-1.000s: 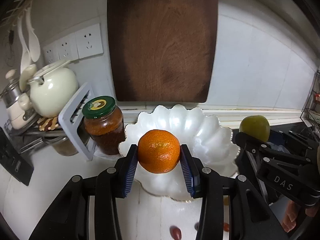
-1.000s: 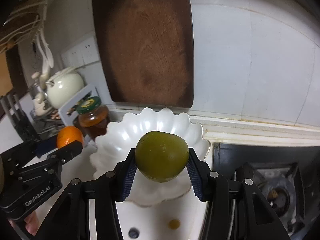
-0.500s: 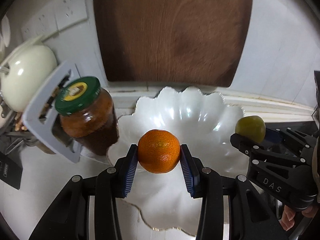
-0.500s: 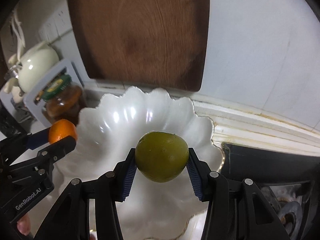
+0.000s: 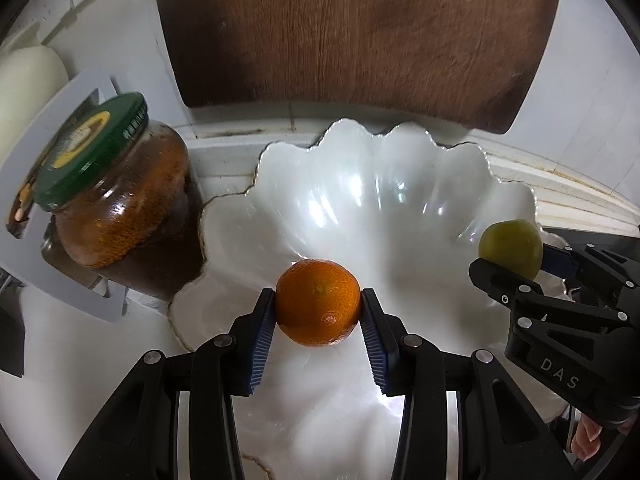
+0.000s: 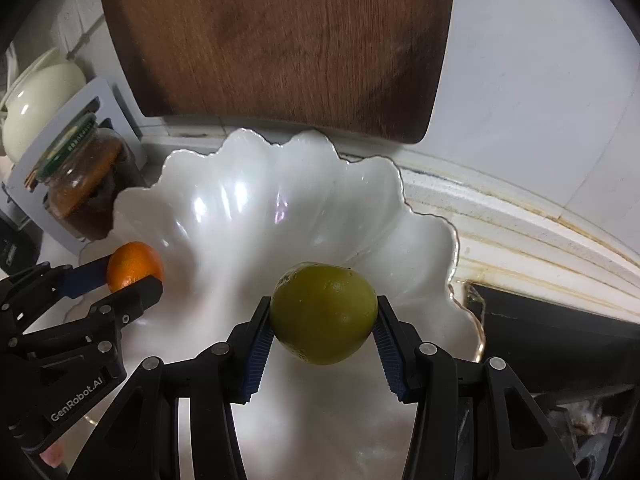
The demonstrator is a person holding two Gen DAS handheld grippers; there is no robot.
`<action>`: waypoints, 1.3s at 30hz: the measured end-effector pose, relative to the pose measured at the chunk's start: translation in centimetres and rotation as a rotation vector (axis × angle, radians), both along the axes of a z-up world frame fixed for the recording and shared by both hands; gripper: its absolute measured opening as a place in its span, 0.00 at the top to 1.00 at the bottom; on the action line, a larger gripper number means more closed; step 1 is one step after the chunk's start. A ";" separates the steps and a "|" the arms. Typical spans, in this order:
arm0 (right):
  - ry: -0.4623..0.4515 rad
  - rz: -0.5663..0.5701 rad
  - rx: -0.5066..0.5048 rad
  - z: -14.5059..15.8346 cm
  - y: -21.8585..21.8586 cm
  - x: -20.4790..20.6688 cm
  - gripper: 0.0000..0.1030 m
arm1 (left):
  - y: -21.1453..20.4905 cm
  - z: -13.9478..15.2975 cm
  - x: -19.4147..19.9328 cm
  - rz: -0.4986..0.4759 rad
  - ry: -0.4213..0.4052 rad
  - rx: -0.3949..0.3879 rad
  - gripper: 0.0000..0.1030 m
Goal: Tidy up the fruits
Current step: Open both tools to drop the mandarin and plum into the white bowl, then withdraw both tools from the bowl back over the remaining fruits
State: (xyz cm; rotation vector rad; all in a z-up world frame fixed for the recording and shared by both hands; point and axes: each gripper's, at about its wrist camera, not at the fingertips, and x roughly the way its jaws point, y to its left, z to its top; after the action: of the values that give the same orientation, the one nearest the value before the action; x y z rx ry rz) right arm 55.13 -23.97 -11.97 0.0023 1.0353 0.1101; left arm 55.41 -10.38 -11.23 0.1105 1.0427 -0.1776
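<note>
While both grippers are held above the white scalloped bowl (image 5: 360, 184), one fruit is carried in each of them. At the far left, a cream teapot (image 6: 36, 96) is seen beside a pale grey rack (image 5: 60, 184), and a glass jar with a green lid (image 5: 108, 184) stands just beside the left rim of the bowl. Behind the bowl, a dark wooden cutting board (image 5: 352, 32) is leaned upright against the white tiled wall (image 6: 540, 80).

The orange (image 5: 318, 302) is clamped between the blue pads of the left gripper (image 5: 319, 312), over the left part of the bowl and not touching its surface as far as can be seen. To its right, the green fruit (image 6: 324, 312) is pressed between the pads of the right gripper (image 6: 324, 320), over the right part of the bowl. The two grippers are kept apart, side by side. At the far right, a black stove top (image 6: 560, 332) is partly seen beside the bowl.
</note>
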 end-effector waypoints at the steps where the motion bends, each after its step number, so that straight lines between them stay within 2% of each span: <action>1: 0.006 0.001 0.002 -0.2 -0.1 0.2 0.52 | -0.1 -0.2 0.1 0.000 0.009 0.003 0.59; 9: 0.057 -0.002 0.018 -1.8 -0.4 1.1 0.50 | -0.3 -1.0 1.1 -0.003 0.043 0.010 0.57; 11: 0.052 0.001 0.005 -1.8 -0.3 1.0 0.47 | -0.5 -0.6 0.8 -0.007 0.018 0.021 0.50; 12: 0.040 0.002 -0.009 -1.6 -0.2 0.9 0.40 | -0.5 -0.3 0.7 -0.007 0.005 0.024 0.43; 13: 0.026 0.001 -0.020 -1.3 -0.1 0.9 0.38 | -0.5 0.0 0.5 -0.008 -0.014 0.027 0.40; 16: -0.004 -0.013 -0.038 -0.3 -0.5 0.2 0.38 | -0.5 1.2 -0.1 0.015 -0.045 0.065 0.40; 21: -0.040 -0.031 -0.014 1.3 -1.0 -1.6 0.38 | 0.1 3.4 -1.9 0.026 -0.082 0.035 0.37; 31: -0.183 -0.024 0.001 6.0 -0.4 -7.5 0.38 | 1.5 7.6 -6.7 0.016 -0.193 -0.006 0.35; 39: -0.296 -0.016 -0.018 9.6 0.6 -12.2 0.38 | 2.4 10.4 -11.6 0.007 -0.285 0.000 0.34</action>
State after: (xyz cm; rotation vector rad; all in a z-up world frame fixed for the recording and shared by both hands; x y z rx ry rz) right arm 42.89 -23.39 -2.39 -0.0215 0.7404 0.0833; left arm 43.82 -7.93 -0.86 0.1280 0.7589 -0.1501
